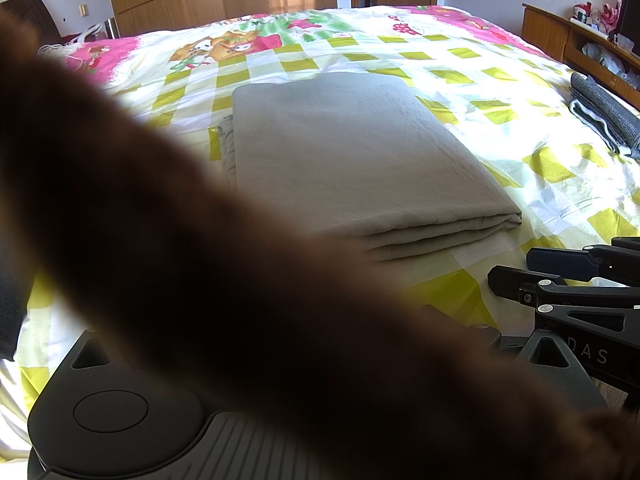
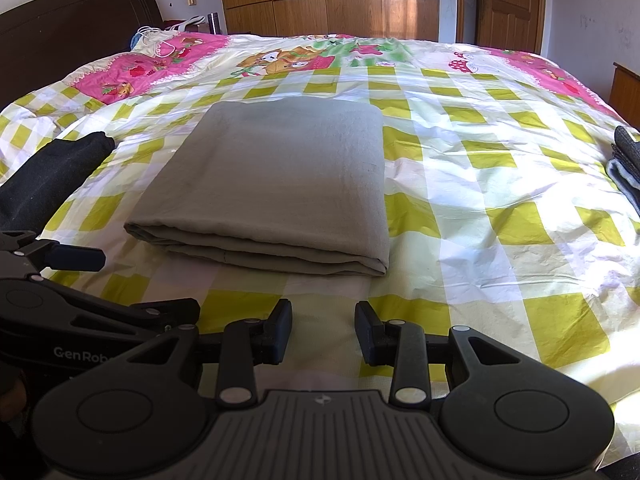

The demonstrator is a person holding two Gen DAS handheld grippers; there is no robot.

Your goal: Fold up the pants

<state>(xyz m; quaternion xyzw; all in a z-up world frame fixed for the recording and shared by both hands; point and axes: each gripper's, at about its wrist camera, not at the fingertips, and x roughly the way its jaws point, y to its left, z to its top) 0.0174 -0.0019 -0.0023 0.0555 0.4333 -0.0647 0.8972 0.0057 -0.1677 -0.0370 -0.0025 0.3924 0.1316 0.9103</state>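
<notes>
Right hand-held gripper [image 2: 323, 330]: nearest at bottom centre, jaws narrowly parted, nothing between them, resting short of the pants
Left hand-held gripper [image 2: 76, 260]: lower left; open or shut, cannot tell
Pants [image 2: 276, 184]: centre frame on the bed [image 2: 500, 208], soft grey cloth folded into a flat layered rectangle, likely finished
Bedcover: crinkled, yellow-green checks

Both wrist views look down across the bed [image 2: 500, 184] from its near edge. Left view half blocked by something blurry; both share the pants [image 1: 344, 148]
</notes>
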